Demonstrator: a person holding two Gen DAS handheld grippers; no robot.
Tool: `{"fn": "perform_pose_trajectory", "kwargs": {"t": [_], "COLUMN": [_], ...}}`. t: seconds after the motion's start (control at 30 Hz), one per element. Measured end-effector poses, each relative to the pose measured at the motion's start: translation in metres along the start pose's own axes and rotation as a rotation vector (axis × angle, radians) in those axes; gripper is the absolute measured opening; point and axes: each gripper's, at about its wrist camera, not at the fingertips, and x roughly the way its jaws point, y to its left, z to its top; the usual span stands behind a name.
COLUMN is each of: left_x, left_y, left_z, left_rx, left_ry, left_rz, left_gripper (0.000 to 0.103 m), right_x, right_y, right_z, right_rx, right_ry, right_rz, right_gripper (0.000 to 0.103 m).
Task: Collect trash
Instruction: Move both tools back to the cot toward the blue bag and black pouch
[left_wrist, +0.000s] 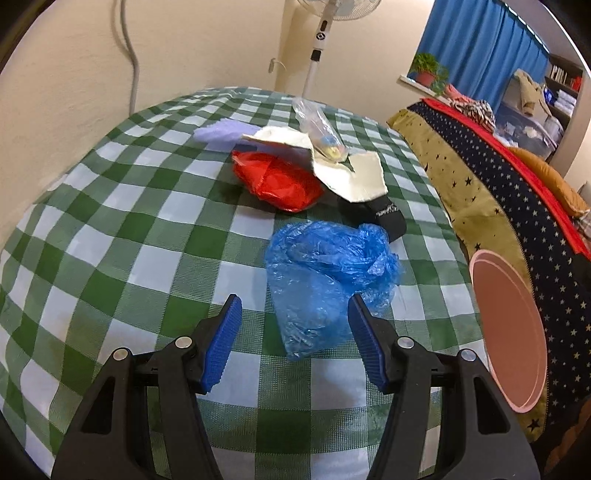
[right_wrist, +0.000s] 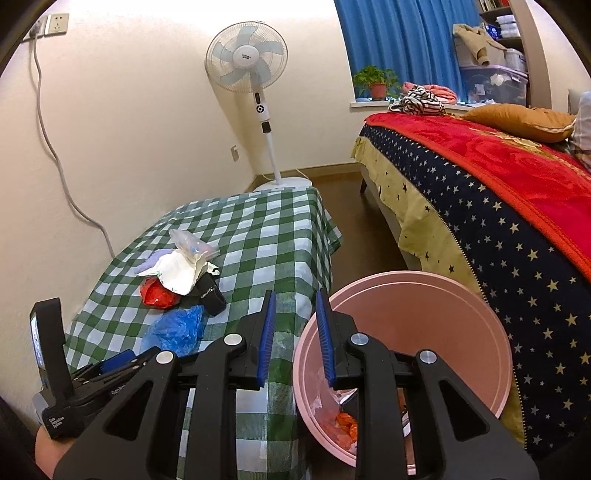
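A crumpled blue plastic bag (left_wrist: 325, 280) lies on the green checked table (left_wrist: 110, 240), just ahead of my open left gripper (left_wrist: 293, 306), partly between the fingertips. Behind it lie a red plastic bag (left_wrist: 277, 181), white paper (left_wrist: 351, 173), a clear bag (left_wrist: 317, 125), a black pouch (left_wrist: 384, 218) and a pale purple cloth (left_wrist: 221, 134). My right gripper (right_wrist: 294, 308) is open and empty above the rim of a pink bin (right_wrist: 424, 332) that holds orange and white trash (right_wrist: 343, 424). The blue bag (right_wrist: 173, 330) and the left gripper (right_wrist: 122, 363) show in the right wrist view.
The pink bin (left_wrist: 506, 332) stands on the floor between the table's right edge and a bed with a starry cover (right_wrist: 498, 206). A standing fan (right_wrist: 255, 81) is behind the table. A wall with a cable (right_wrist: 55, 147) runs along the table's left.
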Motion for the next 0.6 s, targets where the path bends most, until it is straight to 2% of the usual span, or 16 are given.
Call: {"fn": "perform_pose_trajectory", "kwargs": {"t": [0.1, 0.13, 0.2, 0.3, 0.47, 0.6], "left_x": [0.002, 0.003, 0.004, 0.003, -0.002, -0.006], "left_y": [-0.001, 0.001, 0.003, 0.006, 0.012, 0.023], "left_z": [0.000, 0.001, 0.001, 0.001, 0.003, 0.005], "left_rx": [0.003, -0.001, -0.002, -0.012, -0.015, -0.039], "left_ry": [0.009, 0.012, 0.017, 0.012, -0.007, -0.027], "left_rz": [-0.002, -0.005, -0.007, -0.008, 0.007, 0.037], "left_gripper": [0.055, 0.050, 0.030, 0.013, 0.003, 0.002], "right_x": [0.004, 0.006, 0.010, 0.016, 0.030, 0.047], "right_y": [0.002, 0.004, 0.007, 0.013, 0.024, 0.036], "right_z": [0.000, 0.000, -0.001, -0.002, -0.003, -0.005], "right_rx": [-0.003, -0.005, -0.011, -0.019, -0.016, -0.023], "right_ry": [0.007, 0.010, 0.016, 0.027, 0.041, 0.065], "right_rz": [0.006, 0.009, 0.015, 0.025, 0.053, 0.084], "right_gripper": [0.023, 0.023, 0.023, 0.023, 0.024, 0.024]}}
